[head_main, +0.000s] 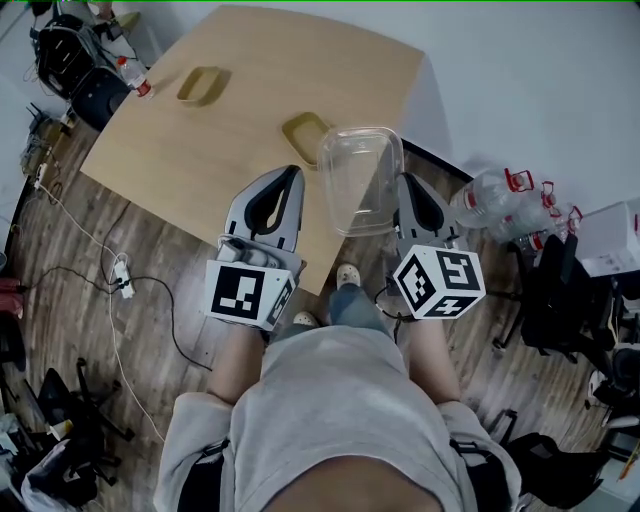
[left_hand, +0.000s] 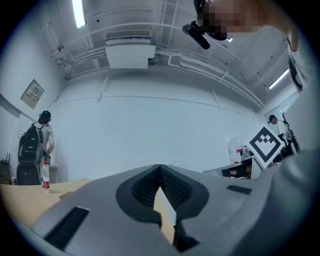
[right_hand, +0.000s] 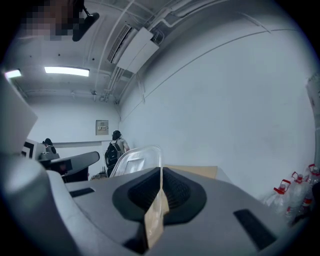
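Note:
My right gripper (head_main: 404, 181) is shut on the right rim of a clear plastic container (head_main: 358, 178), which hangs tilted over the near corner of the wooden table (head_main: 230, 140). In the right gripper view the clear container (right_hand: 134, 161) rises left of the closed jaws of the right gripper (right_hand: 161, 171). My left gripper (head_main: 292, 173) is shut with nothing in it, just left of the container. In its own view the left gripper (left_hand: 160, 168) has its jaws pressed together. Two tan containers (head_main: 203, 85) (head_main: 305, 130) lie on the table beyond.
A red-capped bottle (head_main: 136, 79) stands at the table's far left edge. Several empty bottles (head_main: 505, 200) lie on the floor at right beside a black chair (head_main: 560, 290). Cables and a power strip (head_main: 122, 277) cross the floor at left. A person with a backpack (left_hand: 32, 145) stands by the wall.

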